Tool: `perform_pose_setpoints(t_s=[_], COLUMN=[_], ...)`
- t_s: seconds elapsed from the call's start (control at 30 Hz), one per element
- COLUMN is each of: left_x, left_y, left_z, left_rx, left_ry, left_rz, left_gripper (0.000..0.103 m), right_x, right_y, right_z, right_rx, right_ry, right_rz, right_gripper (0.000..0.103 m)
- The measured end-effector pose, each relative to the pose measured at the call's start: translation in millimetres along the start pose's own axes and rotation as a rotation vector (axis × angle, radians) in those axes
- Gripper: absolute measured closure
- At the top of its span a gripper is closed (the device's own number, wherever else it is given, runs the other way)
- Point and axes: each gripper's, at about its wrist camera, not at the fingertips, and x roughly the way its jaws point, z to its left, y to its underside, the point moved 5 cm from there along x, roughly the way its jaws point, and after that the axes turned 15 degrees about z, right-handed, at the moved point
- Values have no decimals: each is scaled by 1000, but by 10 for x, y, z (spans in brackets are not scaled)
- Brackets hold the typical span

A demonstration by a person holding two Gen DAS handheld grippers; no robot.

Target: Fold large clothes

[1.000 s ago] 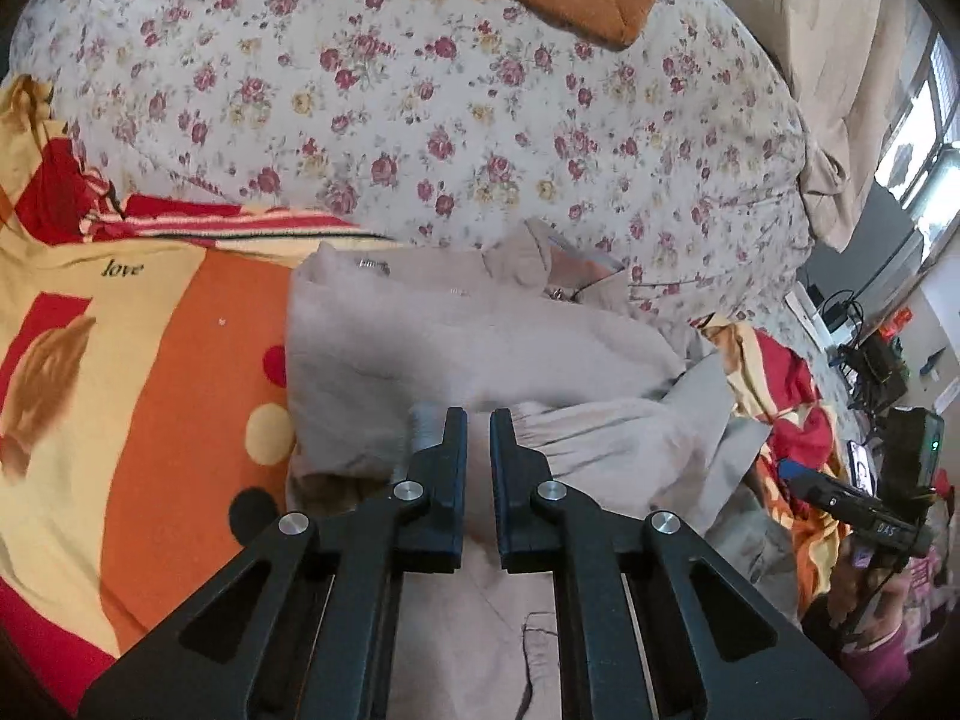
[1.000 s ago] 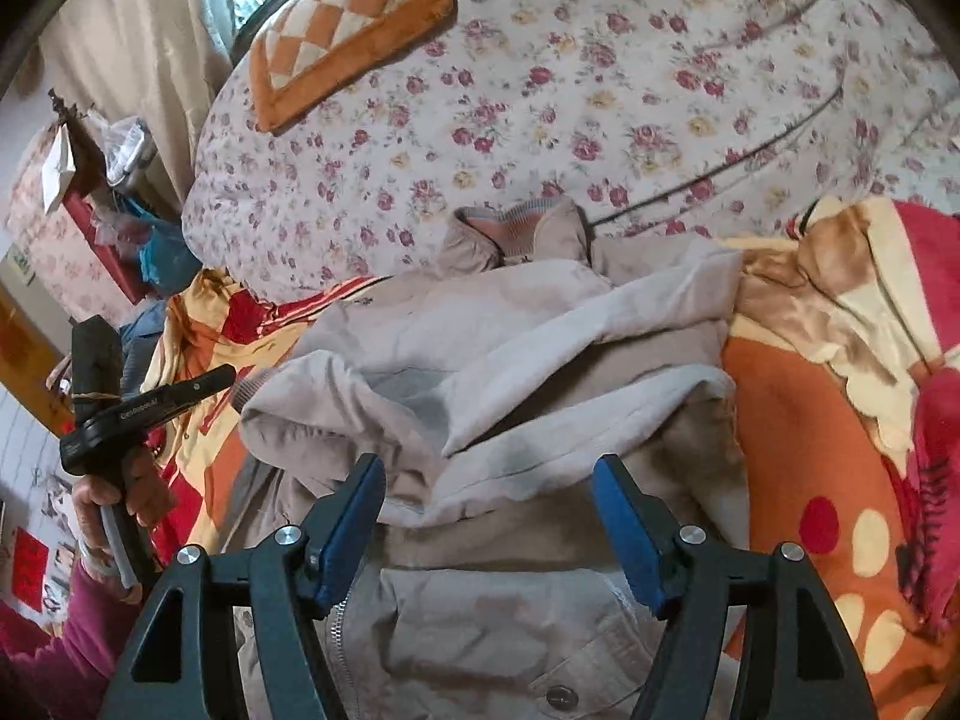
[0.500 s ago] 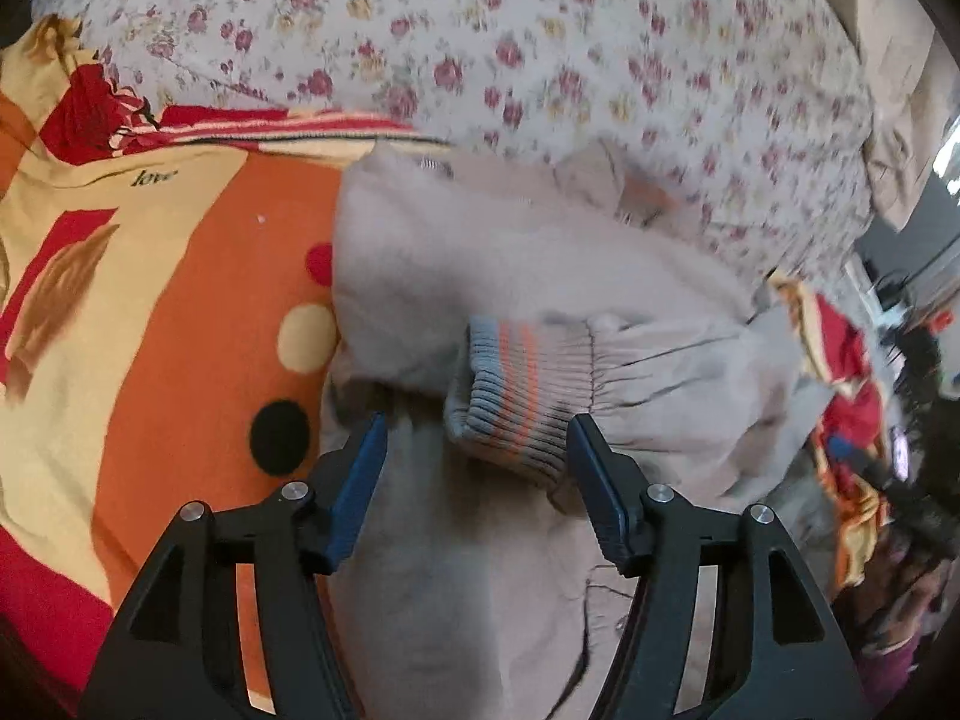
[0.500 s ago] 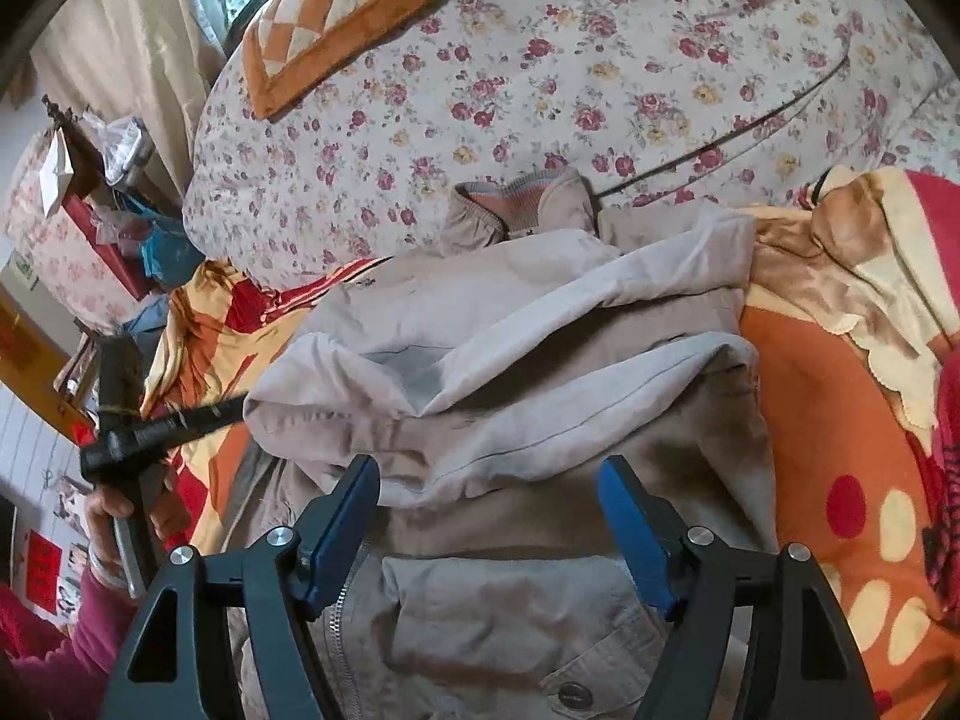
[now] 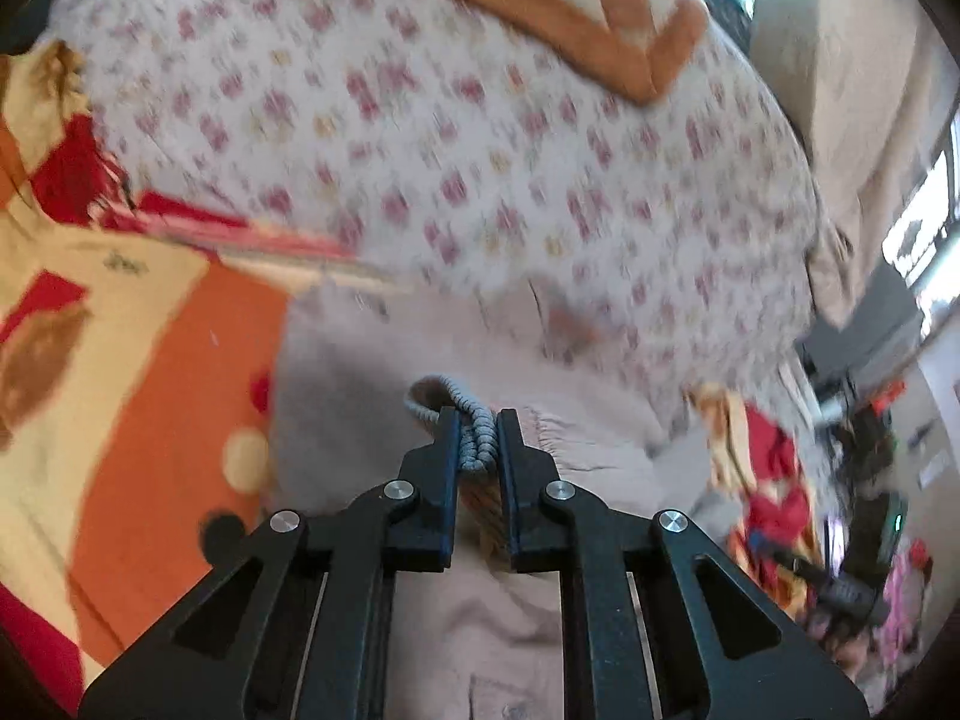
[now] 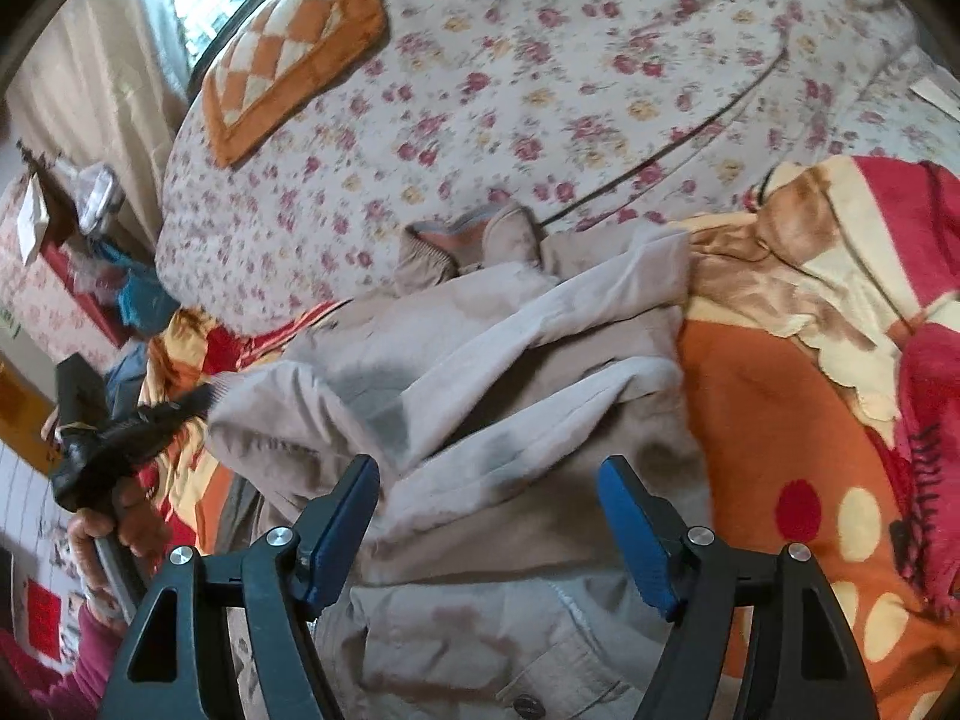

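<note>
Left gripper (image 5: 478, 441) jaws have just closed and clamp the ribbed cuff (image 5: 474, 420) of the beige jacket (image 6: 510, 372). Jacket lies crumpled on the orange patterned blanket (image 6: 780, 420), just before the floral quilt (image 6: 540, 90). Right gripper (image 6: 489, 531) hovers above the jacket, jaws apart, nothing held between.

matt beige cloth jacket (image 6: 516, 396) with a ribbed knit cuff (image 5: 474, 432), fuzzy fleece blanket (image 6: 780, 420) under it, grippers are matt black plastic
</note>
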Motion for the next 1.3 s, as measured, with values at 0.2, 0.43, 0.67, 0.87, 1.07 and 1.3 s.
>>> perform_pose_setpoints(t_s=[0.2,0.43,0.67,0.87,1.07,1.3], left_x=[-22,275,352,296,98,455], left_y=[-183,-58,-30,-18,-39,39], left_z=[607,587,499,481,368,348], left_rx=[-159,-155,-130,-142,-112,-50], left_ry=[-151,-144,-132,-126,-169,-267], left_rz=[-56,21,39,55,-52,37], left_gripper=[92,92,92,51,37,37], right_x=[-31,186,311,671,133,601], right_y=[-107,-149,-346,-118,-268,-827], right_z=[3,49,-31,-430,-383,-295], right_rx=[-25,-112,-45,-89,-31,-31], right_ry=[145,322,234,425,263,268], right_rz=[-19,51,78,278,132,179], right_gripper=[30,29,29,72,71,65])
